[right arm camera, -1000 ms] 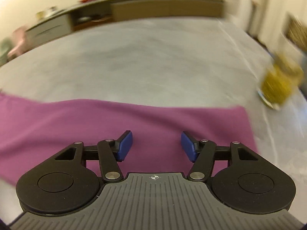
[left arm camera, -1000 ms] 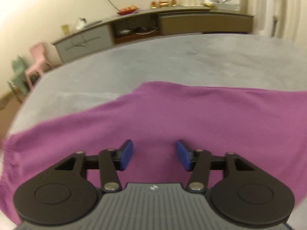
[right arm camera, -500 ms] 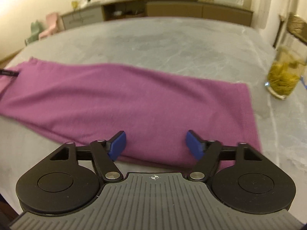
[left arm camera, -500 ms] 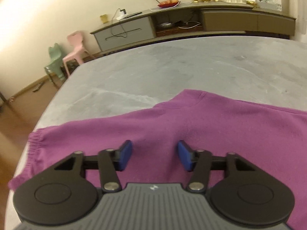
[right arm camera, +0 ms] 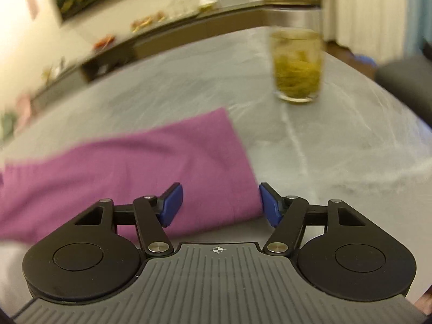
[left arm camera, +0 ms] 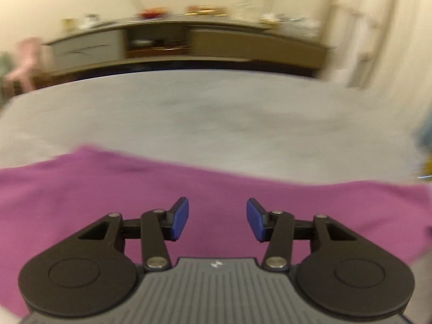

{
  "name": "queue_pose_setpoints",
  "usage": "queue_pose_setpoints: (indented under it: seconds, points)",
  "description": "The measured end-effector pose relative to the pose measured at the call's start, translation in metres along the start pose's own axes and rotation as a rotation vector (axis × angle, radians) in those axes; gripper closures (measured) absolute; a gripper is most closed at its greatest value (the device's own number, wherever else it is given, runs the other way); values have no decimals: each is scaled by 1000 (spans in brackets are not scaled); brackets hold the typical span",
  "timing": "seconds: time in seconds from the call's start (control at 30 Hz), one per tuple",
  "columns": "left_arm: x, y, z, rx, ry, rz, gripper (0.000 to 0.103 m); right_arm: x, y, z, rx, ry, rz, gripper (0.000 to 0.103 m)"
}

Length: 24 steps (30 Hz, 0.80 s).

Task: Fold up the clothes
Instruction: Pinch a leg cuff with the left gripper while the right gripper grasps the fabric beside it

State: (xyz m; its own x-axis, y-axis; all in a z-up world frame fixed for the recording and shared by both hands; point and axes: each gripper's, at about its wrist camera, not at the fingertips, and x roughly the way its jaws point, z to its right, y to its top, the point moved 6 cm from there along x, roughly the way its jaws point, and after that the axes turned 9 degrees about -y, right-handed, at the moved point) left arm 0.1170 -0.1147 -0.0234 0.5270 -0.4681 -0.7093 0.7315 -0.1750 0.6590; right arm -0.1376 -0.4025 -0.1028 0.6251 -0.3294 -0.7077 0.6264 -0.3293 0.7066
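While both views are smeared with motion blur, I can still place the purple garment [left arm camera: 108,202]: it lies spread flat as a long band across the near part of the grey table [left arm camera: 216,113], its far edge running left to right. Laid out like that, it looks ready for a fold along its length.

My left gripper [left arm camera: 217,220] hangs over the middle of the cloth. Its jaws are about half apart and opening, the blue pads [left arm camera: 179,220] clear of the fabric, with nothing held between them. I judge it is positioned there to come down on the cloth's near edge.

My right gripper [right arm camera: 220,205] sits over the garment's [right arm camera: 121,167] right end, its jaws parted rather wider and empty. The square end edge passes just by the right-hand pad, so this tool seems lined up to take that corner.

A glass jar [right arm camera: 295,62] of yellow-green stuff with a metal lid stands on the table [right arm camera: 337,135] beyond that end, apart from the cloth; I would keep the lift clear of it.

The garment's near edge is hidden under both gripper bodies, and its left end is cut off. I cannot tell what kind of garment it is. The sideboard [left arm camera: 189,46] at the far wall is only a blur.
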Motion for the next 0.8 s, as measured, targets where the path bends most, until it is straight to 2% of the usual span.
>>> queue_pose_setpoints:
  seconds: [0.03, 0.07, 0.2, 0.27, 0.3, 0.43, 0.57, 0.6, 0.63, 0.67, 0.7, 0.73, 0.8]
  points:
    - [2, 4, 27, 9, -63, -2, 52, -1, -1, -5, -37, -9, 8, 66]
    - [6, 9, 55, 26, -127, -8, 51, -3, -2, -10, -53, 1, 14, 90]
    - [23, 24, 178, 133, -365, -57, 38, -23, -6, -42, -241, -46, 114, 96]
    - [35, 25, 230, 185, -440, -90, 35, -34, -9, -60, -343, -65, 177, 96]
    - [44, 22, 247, 218, -449, -111, 35, -36, -11, -67, -382, -75, 197, 96]
    - [90, 5, 302, 340, -405, -204, 35, -45, -17, -83, -481, -89, 252, 96]
    - [134, -7, 306, 356, -317, -266, 43, -49, -20, -83, -490, -66, 248, 96]
    - [141, -9, 304, 350, -299, -275, 54, -49, -21, -82, -487, -53, 246, 96]
    - [146, -11, 302, 341, -279, -278, 72, -49, -21, -81, -479, -36, 243, 96]
    - [150, -12, 299, 326, -267, -281, 82, -50, -21, -80, -467, -16, 240, 96]
    - [152, -12, 295, 310, -259, -279, 88, -51, -21, -79, -455, 4, 237, 95]
    - [149, -10, 288, 294, -261, -267, 88, -52, -20, -77, -443, 23, 234, 92]
    - [138, -5, 273, 255, -271, -235, 88, -53, -20, -75, -418, 63, 228, 76]
